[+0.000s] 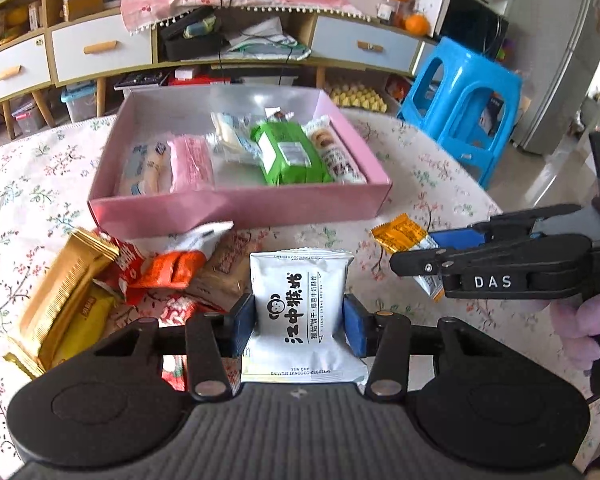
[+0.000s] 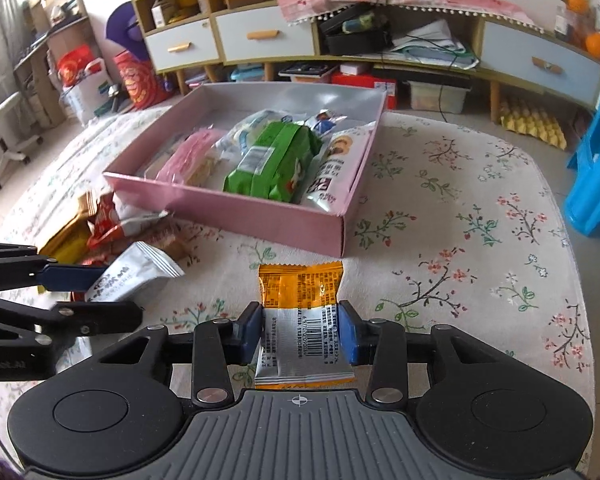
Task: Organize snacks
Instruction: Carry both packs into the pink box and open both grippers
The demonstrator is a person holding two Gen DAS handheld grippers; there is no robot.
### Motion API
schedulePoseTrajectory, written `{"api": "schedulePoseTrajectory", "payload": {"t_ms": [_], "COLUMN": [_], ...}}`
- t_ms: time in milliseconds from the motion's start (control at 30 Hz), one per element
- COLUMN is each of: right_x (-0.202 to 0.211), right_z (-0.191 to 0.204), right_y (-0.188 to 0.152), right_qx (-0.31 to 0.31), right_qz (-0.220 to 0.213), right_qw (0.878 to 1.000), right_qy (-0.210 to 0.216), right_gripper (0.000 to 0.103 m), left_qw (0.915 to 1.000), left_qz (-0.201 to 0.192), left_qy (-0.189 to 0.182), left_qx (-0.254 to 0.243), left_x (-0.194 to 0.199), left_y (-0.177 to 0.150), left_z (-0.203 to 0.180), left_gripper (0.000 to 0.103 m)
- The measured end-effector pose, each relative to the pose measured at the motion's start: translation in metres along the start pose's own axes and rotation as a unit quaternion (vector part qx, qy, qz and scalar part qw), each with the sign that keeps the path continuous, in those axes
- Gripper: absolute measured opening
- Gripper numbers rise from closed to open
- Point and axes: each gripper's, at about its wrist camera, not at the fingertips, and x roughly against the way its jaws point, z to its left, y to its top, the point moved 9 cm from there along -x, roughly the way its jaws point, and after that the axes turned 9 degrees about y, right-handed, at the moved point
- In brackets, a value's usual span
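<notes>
I have the left gripper (image 1: pixel 299 330) clamped on the white packet (image 1: pixel 302 316) by its side edges, label toward the camera, clear of the loose pile (image 1: pixel 112 280). The right gripper (image 2: pixel 299 334) pinches the orange packet (image 2: pixel 300 304) likewise. Both point at the pink box (image 2: pixel 268 212), which I judge is their destination.

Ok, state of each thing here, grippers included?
Left gripper: shut on white packet.
Right gripper: shut on orange packet.
Pink box: open, partly filled.
Green pack: lying in box.
Loose snack pile: on table, outside box.
</notes>
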Motion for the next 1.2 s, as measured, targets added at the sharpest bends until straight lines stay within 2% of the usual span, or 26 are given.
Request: {"api": "schedulePoseTrajectory", "payload": {"t_ms": [400,533,867,1200], "right_x": [0.009,0.008,-0.021,-0.062], "right_z": [0.001,-0.003,-0.014,-0.038], "right_y": [0.042,0.059,0.114,0.145], "right_qx": [-0.077,-0.100,-0.076,-0.092], "right_qz": [-0.053,-0.066,-0.071,-0.056], "right_qw": [0.995,0.992,0.995,0.994], "right_qy": [0.019,0.030,0.010,-0.007], "right_gripper": [0.039,0.039,0.039,0.039], "left_qw": [0.9972,0.9961,0.9966,0.9978], "left_qz": [-0.045,-0.047,-0.058,-0.033], "left_qy": [0.016,0.021,0.045,0.052], "left_qx": [0.057,0.072,0.038,0.025], "left_x": [0.010,0.004,-0.036,-0.082], "left_y": [0.043,0.058,0.101,0.119], "left_z": [0.034,0.046,0.068,0.077], "left_gripper": [0.043,0.043,0.043,0.043]}}
